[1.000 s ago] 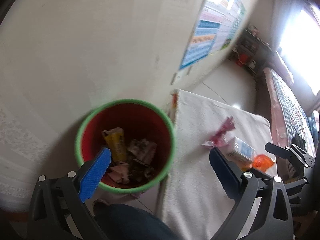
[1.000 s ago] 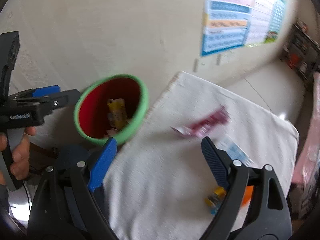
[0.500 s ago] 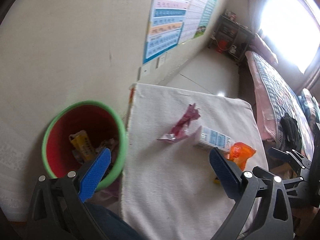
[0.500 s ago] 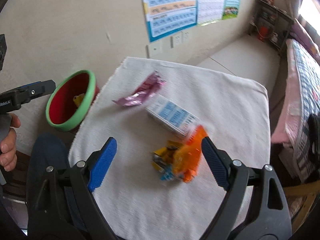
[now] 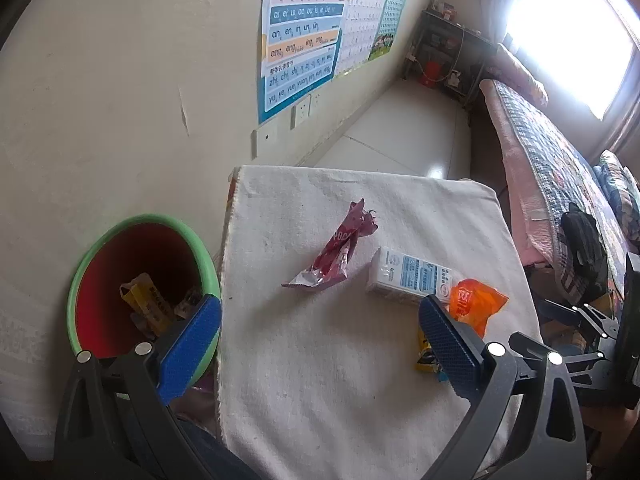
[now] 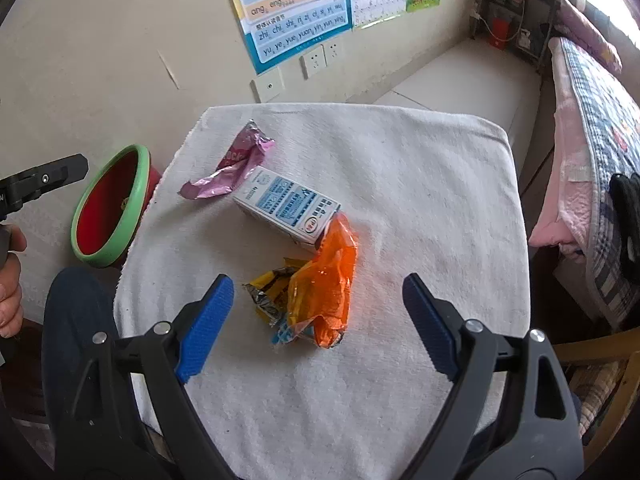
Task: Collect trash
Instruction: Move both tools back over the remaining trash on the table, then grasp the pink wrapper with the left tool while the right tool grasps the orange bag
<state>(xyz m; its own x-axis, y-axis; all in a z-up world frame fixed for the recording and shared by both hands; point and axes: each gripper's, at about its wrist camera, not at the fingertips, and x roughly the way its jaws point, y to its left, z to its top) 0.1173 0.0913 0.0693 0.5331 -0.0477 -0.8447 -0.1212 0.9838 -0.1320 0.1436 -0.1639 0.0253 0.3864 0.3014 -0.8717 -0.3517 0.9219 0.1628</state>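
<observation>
**Both grippers wide over the littered table**

My right gripper [image 6: 316, 316] hangs over the near part of the white-clothed table [image 6: 420, 184], its blue fingers [image 6: 204, 324] spread wide with nothing between the pads. Just beyond them lies the orange wrapper [image 6: 328, 280], crumpled on top of a yellow wrapper [image 6: 268, 292]. The white and blue carton [image 6: 286, 204] lies on its side touching the orange wrapper's far end, and the pink wrapper [image 6: 236, 168] sits beside the carton, toward the table's far left corner.

My left gripper [image 5: 316, 340] is also spread apart and empty, over the table's near left edge. Its left finger [image 5: 188, 352] overlaps the green rim of the red bin [image 5: 100, 280], which stands on the floor against the wall, just off the table's left edge. Inside the bin I see a yellow packet [image 5: 148, 308] and other scraps too dark to tell apart.
</observation>
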